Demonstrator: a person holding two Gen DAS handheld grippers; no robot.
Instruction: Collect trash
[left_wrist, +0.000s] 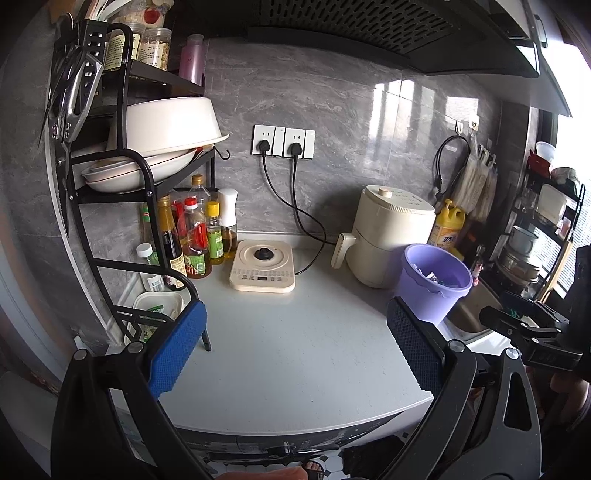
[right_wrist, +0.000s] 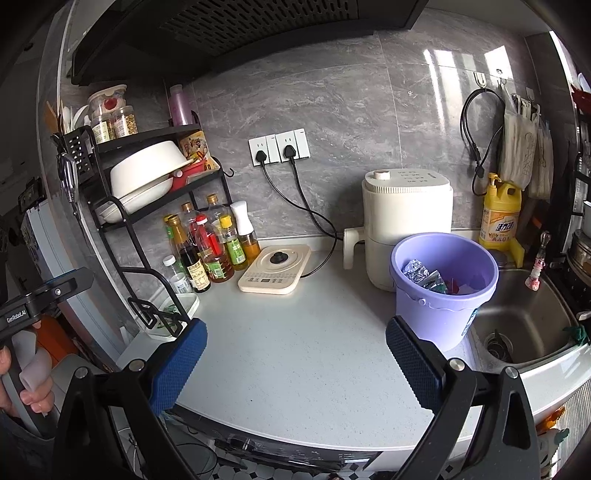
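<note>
A purple plastic bucket (right_wrist: 441, 295) stands on the grey counter (right_wrist: 295, 354) next to the sink and holds crumpled foil (right_wrist: 415, 271) and other wrappers. It also shows in the left wrist view (left_wrist: 434, 282). My left gripper (left_wrist: 295, 349) is open and empty, held above the counter's front part. My right gripper (right_wrist: 295, 363) is open and empty too, left of the bucket. The right gripper's body shows at the right edge of the left wrist view (left_wrist: 535, 332).
A cream air fryer (right_wrist: 406, 218) stands behind the bucket. A cream induction hob (right_wrist: 275, 269) and several sauce bottles (right_wrist: 210, 247) stand at the back left under a black dish rack (right_wrist: 147, 184). A steel sink (right_wrist: 524, 321) lies right, yellow detergent (right_wrist: 502, 214) behind it.
</note>
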